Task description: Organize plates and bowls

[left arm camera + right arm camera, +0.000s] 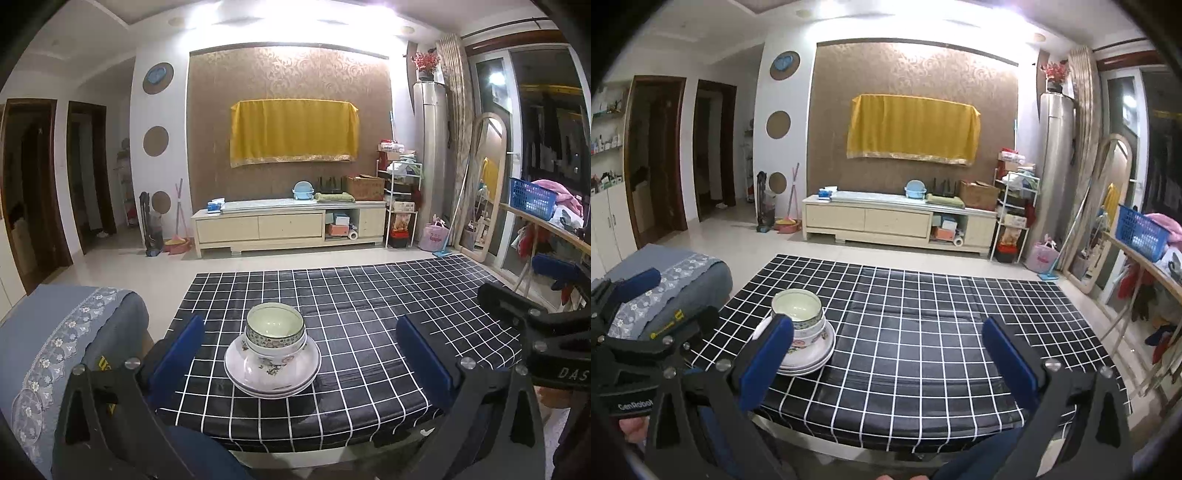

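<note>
A stack of white patterned plates [236, 360] with nested bowls [275, 326] on top stands on the black checked table [369, 325]. My left gripper [301, 349] is open, its blue pads wide apart on either side of the stack and nearer to me than it, touching nothing. In the right wrist view the same plates [816, 356] and bowls [798, 308] sit at the left, partly behind the left blue pad. My right gripper [890, 354] is open over bare tablecloth to the right of the stack, holding nothing.
A blue-grey cushioned seat [74, 332] stands at the table's left. The right gripper's body [546, 332] shows at the right edge of the left wrist view. Beyond the table [942, 332] lie tiled floor and a TV cabinet [288, 225]. A rack with a blue basket [1141, 232] stands on the right.
</note>
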Demonstrator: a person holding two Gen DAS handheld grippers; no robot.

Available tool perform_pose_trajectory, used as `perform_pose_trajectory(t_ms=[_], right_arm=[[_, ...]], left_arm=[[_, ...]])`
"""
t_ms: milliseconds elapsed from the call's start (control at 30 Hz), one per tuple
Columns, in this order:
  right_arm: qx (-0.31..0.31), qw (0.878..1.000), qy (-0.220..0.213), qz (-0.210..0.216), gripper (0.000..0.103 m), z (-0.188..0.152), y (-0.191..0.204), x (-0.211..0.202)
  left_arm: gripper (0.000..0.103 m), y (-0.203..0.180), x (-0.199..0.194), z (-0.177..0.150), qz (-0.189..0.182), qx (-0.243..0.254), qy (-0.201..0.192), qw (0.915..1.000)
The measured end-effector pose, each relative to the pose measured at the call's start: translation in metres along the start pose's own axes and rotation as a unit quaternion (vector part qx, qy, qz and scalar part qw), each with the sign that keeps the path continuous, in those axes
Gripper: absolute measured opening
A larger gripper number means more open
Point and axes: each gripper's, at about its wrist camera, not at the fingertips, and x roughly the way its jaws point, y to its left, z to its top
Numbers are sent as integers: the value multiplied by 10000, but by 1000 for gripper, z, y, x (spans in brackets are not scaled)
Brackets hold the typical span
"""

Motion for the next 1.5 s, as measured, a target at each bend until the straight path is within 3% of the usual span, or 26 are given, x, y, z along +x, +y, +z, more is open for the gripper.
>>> perform_pose_trajectory(t_ms=[1500], right_arm=[[4,9999,-95,-39,103,-6,3,-5]], left_arm=[[103,-3,-4,-6,-180,2,145,9997]])
